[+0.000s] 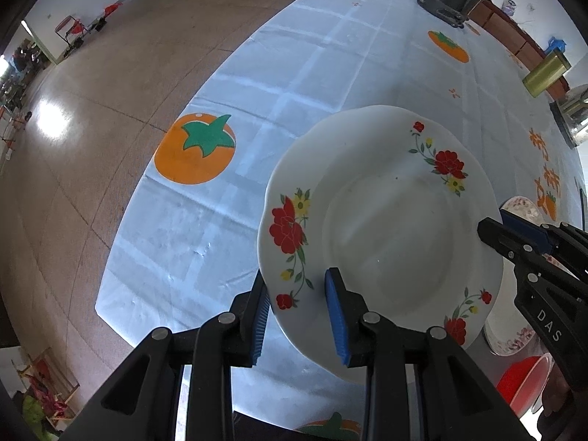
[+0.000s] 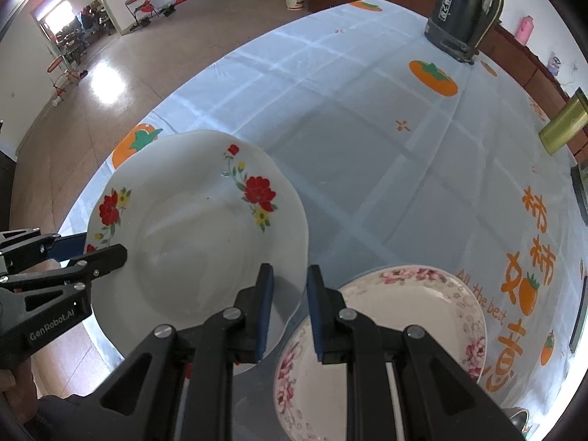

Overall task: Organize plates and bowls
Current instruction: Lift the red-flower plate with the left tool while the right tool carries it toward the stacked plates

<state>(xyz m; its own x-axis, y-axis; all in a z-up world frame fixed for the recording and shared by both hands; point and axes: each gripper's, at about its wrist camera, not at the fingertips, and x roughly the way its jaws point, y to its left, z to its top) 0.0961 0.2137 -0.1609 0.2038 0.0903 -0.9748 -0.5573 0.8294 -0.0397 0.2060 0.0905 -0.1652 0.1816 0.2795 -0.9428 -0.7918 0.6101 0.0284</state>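
A round table under a pale blue tablecloth [image 1: 294, 84] printed with orange persimmons fills most of both views, spreading out ahead of both sets of fingers. Held above it is the red-flowered plate [image 1: 382, 220] — white, scalloped, and gripped on two sides at once. The left gripper [image 1: 299, 316] straddles its near rim, one blue pad under the edge and the other on the upper face, the jaws closed partway onto the rim. The right gripper [image 2: 290, 308] has the opposite rim between its narrowly set pads, one above the plate's face and one outside the edge, and it too is clamped on the plate. Just beyond and below the right gripper's outer finger lies a pink-flowered plate [image 2: 415, 305], stacked on another of the same pattern and resting on the cloth. Farther ahead of both grippers, near the table's far edge, stands a dark kettle [image 2: 465, 11]. Off to the right of the fingers sits a gold box [image 2: 564, 125], and a red bowl [image 1: 522, 386] shows beneath the right gripper in the left wrist view.
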